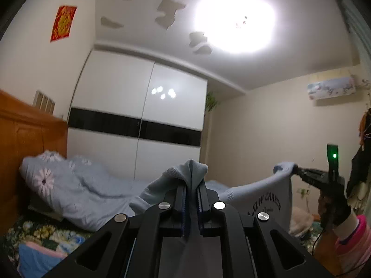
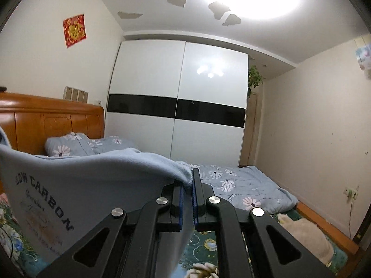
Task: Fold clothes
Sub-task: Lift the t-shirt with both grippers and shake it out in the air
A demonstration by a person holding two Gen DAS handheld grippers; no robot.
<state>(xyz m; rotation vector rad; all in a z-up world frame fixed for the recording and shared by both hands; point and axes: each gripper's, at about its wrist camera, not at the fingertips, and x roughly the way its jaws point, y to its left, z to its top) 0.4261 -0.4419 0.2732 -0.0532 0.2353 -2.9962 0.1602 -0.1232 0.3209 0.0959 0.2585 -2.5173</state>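
A light blue sweatshirt (image 1: 255, 192) with dark "LOW CARBON" lettering hangs stretched in the air between both grippers above the bed. My left gripper (image 1: 192, 185) is shut on one bunched top corner of it. My right gripper (image 2: 187, 180) is shut on the other top corner; it also shows in the left wrist view (image 1: 299, 172) at the right, held by a hand. The printed front of the sweatshirt (image 2: 69, 197) fills the lower left of the right wrist view. Its lower part is hidden.
A bed with a flowered blue quilt (image 2: 243, 185) and pillows (image 2: 67, 147) lies below, with a wooden headboard (image 2: 46, 120) at the left. A white and black wardrobe (image 2: 180, 102) stands behind. A cream garment (image 2: 306, 236) lies on the green flowered sheet (image 2: 204, 243).
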